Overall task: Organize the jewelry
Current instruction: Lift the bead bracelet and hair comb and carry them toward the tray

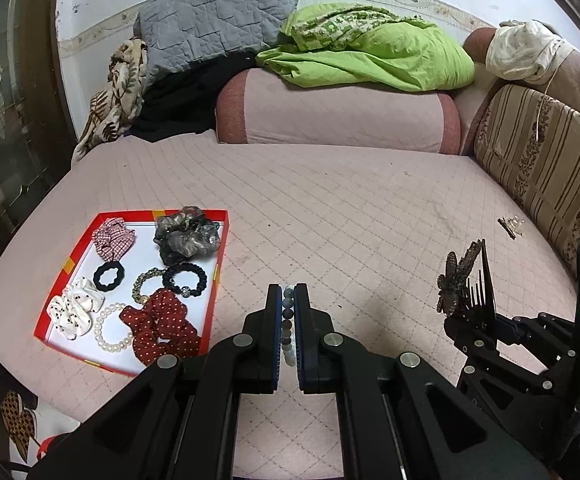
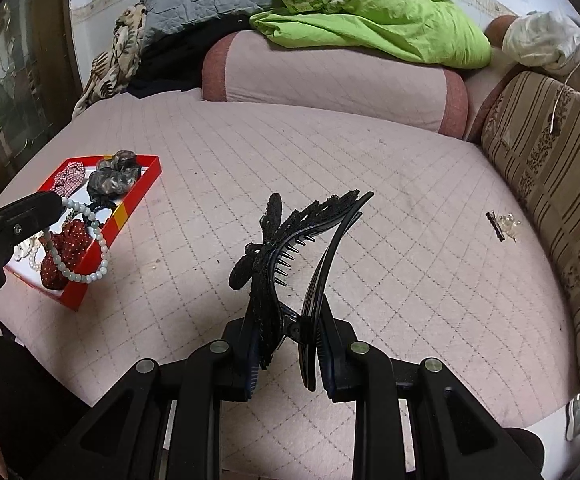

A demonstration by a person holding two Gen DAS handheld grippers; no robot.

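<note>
My left gripper [image 1: 288, 300] is shut on a pale green bead bracelet [image 1: 288, 326], held above the bed to the right of the red tray [image 1: 216, 280]. The bracelet hangs from it in the right wrist view [image 2: 86, 248]. The tray holds several scrunchies, hair ties and a pearl bracelet [image 1: 112, 332]. My right gripper [image 2: 286, 344] is shut on a black butterfly hair clip [image 2: 290, 248], squeezing its handles so the toothed jaws stand apart. The clip also shows in the left wrist view [image 1: 463, 280]. A small hair pin with clear beads [image 2: 503, 225] lies on the bed at the right.
The pink quilted bed [image 1: 329, 208] spreads ahead. A pink bolster [image 1: 337, 114], a green sheet [image 1: 369, 52] and a grey pillow [image 1: 218, 16] lie at the back. A striped cushion [image 1: 541, 160] lines the right side. A dark wooden door frame stands at left.
</note>
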